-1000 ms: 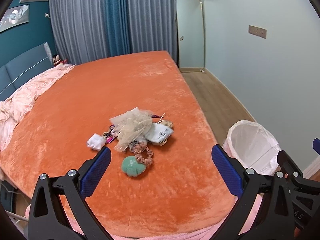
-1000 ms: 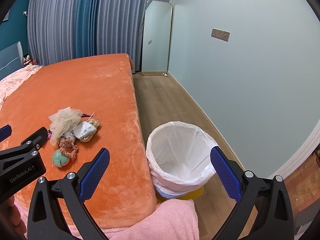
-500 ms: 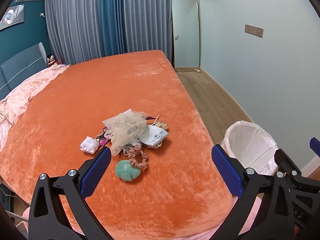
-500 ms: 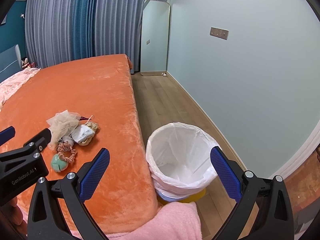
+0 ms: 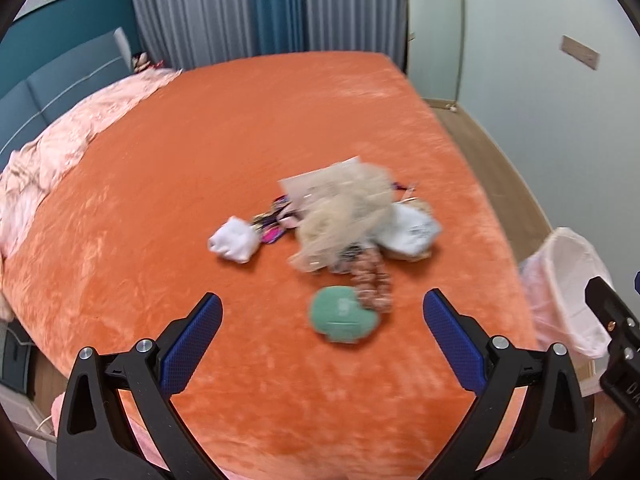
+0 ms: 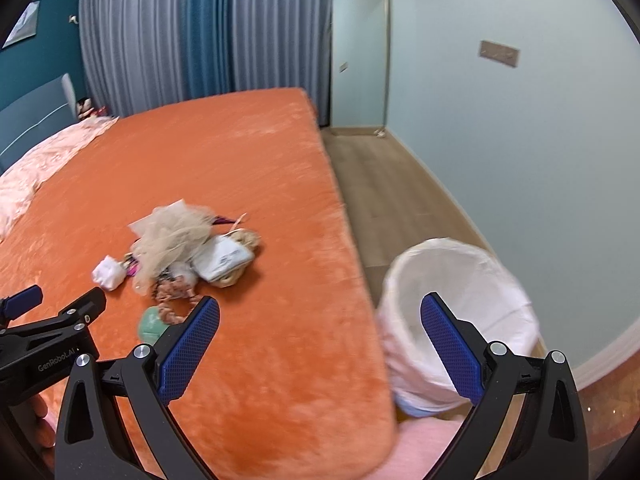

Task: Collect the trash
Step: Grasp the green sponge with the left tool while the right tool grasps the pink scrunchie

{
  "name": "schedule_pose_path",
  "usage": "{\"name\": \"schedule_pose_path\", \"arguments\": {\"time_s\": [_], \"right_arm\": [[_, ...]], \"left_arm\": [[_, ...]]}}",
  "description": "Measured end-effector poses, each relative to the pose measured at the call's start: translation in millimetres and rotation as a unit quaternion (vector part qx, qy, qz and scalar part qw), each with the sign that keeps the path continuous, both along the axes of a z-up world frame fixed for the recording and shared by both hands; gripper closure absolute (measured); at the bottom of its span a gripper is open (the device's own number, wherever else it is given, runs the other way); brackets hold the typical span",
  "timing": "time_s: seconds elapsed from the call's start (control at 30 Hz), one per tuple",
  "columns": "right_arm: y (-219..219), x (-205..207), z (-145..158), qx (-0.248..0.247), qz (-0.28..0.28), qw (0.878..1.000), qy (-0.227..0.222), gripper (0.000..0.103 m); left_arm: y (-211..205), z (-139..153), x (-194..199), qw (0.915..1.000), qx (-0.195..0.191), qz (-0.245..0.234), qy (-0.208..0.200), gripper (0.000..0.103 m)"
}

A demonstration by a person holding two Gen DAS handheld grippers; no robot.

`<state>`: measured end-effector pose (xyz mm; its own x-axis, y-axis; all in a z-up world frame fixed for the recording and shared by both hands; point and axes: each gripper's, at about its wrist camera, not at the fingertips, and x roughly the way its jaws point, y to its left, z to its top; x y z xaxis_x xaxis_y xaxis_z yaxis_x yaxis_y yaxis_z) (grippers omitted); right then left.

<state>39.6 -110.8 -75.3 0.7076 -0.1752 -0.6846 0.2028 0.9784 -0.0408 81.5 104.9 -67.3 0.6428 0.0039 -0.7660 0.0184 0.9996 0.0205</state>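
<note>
1. The bed [image 5: 200, 160] is a broad, plush orange velvet surface; a crumpled pink quilt [image 5: 60, 132] lies along its 10 o'clock edge in the left wrist view.
2. The bin [image 6: 460, 264], round and lined with a thin white plastic bag, stands upright on the wooden floor just beside the bed's edge, at 4 o'clock of the trash pile in the right wrist view.
3. The trash pile [image 5: 344, 216] sits near the middle of the bed's near half. Its long axis runs roughly 10 to 4 o'clock. It is blurred.
4. The beige netting [image 5: 344, 212] is gauzy and bunched, on top of the pile.
5. A crumpled white wrapper [image 5: 412, 232] lies at 3 o'clock of the netting, touching it.
6. A rounded green lump [image 5: 342, 314] lies at 6 o'clock, touching a ruffled pinkish scrunchie [image 5: 374, 280].
7. A soft white wad [image 5: 234, 238] lies at 9 o'clock.
8. The left claw [image 5: 320, 320] is spread wide and empty, above the green lump.
9. The right claw [image 6: 320, 320] is spread wide and empty, over the bed's edge.
</note>
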Motion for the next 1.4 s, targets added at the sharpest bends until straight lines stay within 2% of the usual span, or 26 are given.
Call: {"name": "schedule_pose_path", "arguments": {"time_s": [0.33,0.5,0.63,0.7,0.8,0.9,0.93,1.1,1.27,1.4], "right_arm": [[57.6,58.7,-53.5,0.035,0.069,0.996,0.042,0.007],[86.1,81.4,-76.0,0.053,0.111,0.99,0.062,0.018],[101.3,100.9,-94.7,0.074,0.133,0.985,0.083,0.034],[106.2,108.0,-103.8,0.074,0.139,0.983,0.094,0.037],[115.0,115.0,-119.1,0.081,0.155,0.979,0.109,0.052],[121.8,119.5,-134.2,0.089,0.164,0.973,0.133,0.075],[121.2,119.8,-137.1,0.097,0.167,0.971,0.137,0.088],[105.8,109.2,-126.2,0.097,0.158,0.975,0.127,0.09],[76.1,95.9,-107.6,0.097,0.128,0.981,0.11,0.091],[53.1,85.6,-95.5,0.084,0.103,0.986,0.097,0.091]], "left_arm": [[59.8,-49.6,45.6,0.9989,0.007,0.032,0.034,0.007],[68.3,-63.7,55.0,0.9982,-0.004,0.029,0.051,0.007],[78.8,-73.0,57.3,0.997,-0.013,0.047,0.06,0.01],[84.0,-77.8,59.8,0.9963,-0.025,0.046,0.067,0.01],[89.3,-82.3,60.8,0.996,-0.026,0.051,0.068,0.01],[88.9,-86.0,62.2,0.9961,-0.03,0.045,0.07,0.01],[87.8,-86.6,62.8,0.9962,-0.034,0.041,0.07,0.01],[69.0,-88.2,63.1,0.9957,-0.057,0.003,0.072,0.01],[37.5,-99.2,66.2,0.9909,-0.092,-0.029,0.094,0.009],[14.8,-113.1,69.7,0.9877,-0.092,-0.052,0.115,0.009]]}}
